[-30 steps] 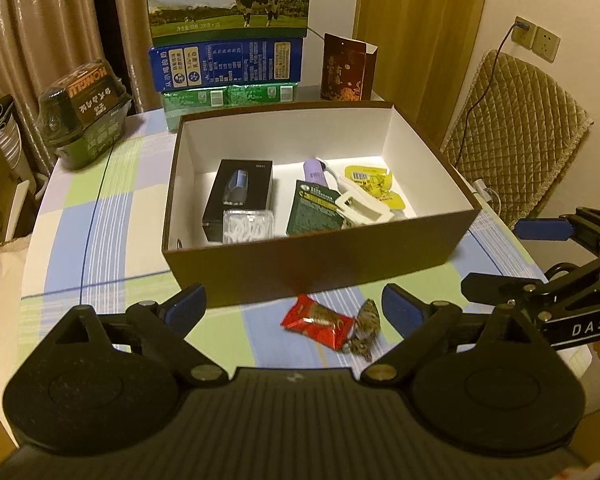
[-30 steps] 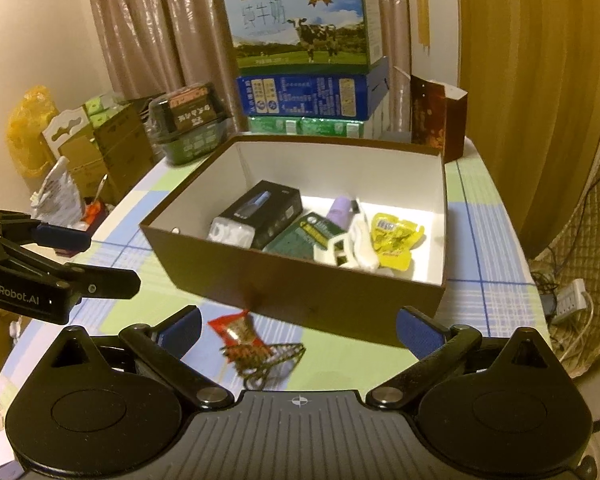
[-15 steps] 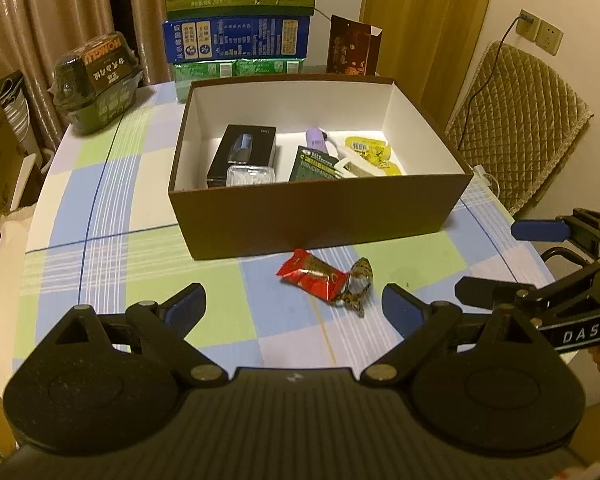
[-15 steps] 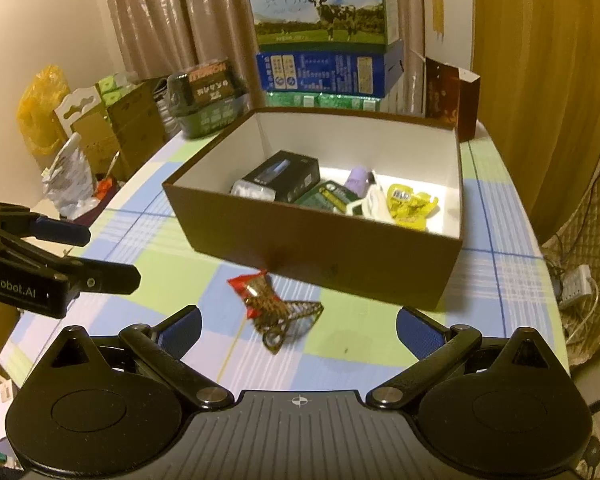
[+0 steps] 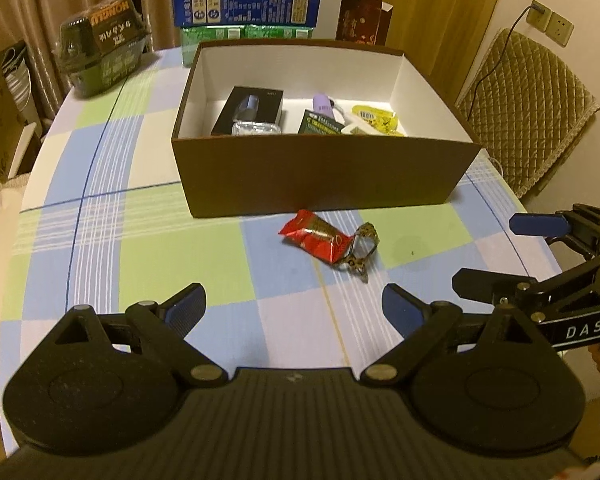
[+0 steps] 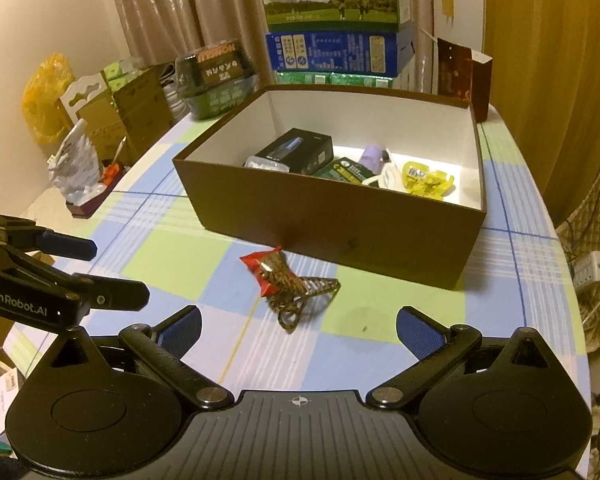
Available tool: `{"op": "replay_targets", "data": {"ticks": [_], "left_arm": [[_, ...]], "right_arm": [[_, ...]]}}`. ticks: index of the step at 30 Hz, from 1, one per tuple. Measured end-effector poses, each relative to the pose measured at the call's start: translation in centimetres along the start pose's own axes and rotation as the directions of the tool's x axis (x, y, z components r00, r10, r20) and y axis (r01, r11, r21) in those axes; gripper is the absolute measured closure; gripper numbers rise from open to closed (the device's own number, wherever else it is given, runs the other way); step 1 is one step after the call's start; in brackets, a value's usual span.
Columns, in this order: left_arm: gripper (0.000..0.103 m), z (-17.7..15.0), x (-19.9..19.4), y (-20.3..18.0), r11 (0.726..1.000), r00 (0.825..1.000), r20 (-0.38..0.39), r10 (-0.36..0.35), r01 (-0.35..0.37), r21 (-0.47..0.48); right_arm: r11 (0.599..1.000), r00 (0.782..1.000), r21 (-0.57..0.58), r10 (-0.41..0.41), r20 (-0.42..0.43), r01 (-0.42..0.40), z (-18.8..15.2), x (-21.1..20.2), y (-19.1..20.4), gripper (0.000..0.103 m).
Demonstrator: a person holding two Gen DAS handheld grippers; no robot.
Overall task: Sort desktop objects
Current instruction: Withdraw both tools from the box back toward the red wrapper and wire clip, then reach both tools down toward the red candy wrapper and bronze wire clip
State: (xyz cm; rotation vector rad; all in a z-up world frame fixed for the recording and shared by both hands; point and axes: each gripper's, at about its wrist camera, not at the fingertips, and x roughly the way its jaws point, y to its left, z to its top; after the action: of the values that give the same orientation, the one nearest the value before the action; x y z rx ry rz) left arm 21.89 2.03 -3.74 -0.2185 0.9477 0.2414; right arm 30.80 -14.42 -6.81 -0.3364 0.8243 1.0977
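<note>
A red snack packet and a leopard-print hair clip lie together on the checked tablecloth, just in front of a brown open box. The box holds a black box, a purple item, a green packet, a white clip and a yellow packet. My left gripper is open and empty, above the table short of the packet. My right gripper is open and empty, close to the clip. Each gripper shows at the edge of the other's view.
Stacked milk cartons and a dark red paper bag stand behind the box. A green-black packaged box sits at the table's far left. A padded chair and the table edge are to the right.
Both grippers have pulled back and risen from the box, so the box looks smaller and more of the tablecloth shows. The packet and clip have not moved. Both stay open.
</note>
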Motion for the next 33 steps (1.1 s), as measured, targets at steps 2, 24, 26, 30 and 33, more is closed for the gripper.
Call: {"op": "replay_targets", "data": {"ticks": [2,24,26,30,33], "left_arm": [[0.01,-0.2,0.2,0.1,1.0,1.0,-0.006,0.0,0.0,-0.004],[0.01,-0.4,4.1,2.6,0.999,0.997,-0.066,0.026,-0.028,-0.029],[0.01,-0.2,4.6,2.9,0.999,0.997,-0.072,0.024,-0.026,-0.028],[0.01,0.3,5.8,3.3,0.999,0.996,-0.082,0.024,-0.025,-0.02],[0.01,0.6,6.7,3.6,1.0,0.995,-0.095,0.022,-0.023,-0.016]], "right_arm": [[1.0,1.0,0.0,0.002,-0.003,-0.002,0.0,0.2,0.0,0.002],[0.994,0.995,0.057,-0.094,0.027,0.092,-0.8,4.5,0.8,0.002],[0.993,0.994,0.064,-0.105,0.024,0.103,-0.9,5.4,0.9,0.002],[0.989,0.991,0.069,-0.13,0.015,0.129,-1.0,7.0,0.9,0.003],[0.989,0.991,0.072,-0.13,-0.01,0.131,-1.2,8.6,0.9,0.014]]}}
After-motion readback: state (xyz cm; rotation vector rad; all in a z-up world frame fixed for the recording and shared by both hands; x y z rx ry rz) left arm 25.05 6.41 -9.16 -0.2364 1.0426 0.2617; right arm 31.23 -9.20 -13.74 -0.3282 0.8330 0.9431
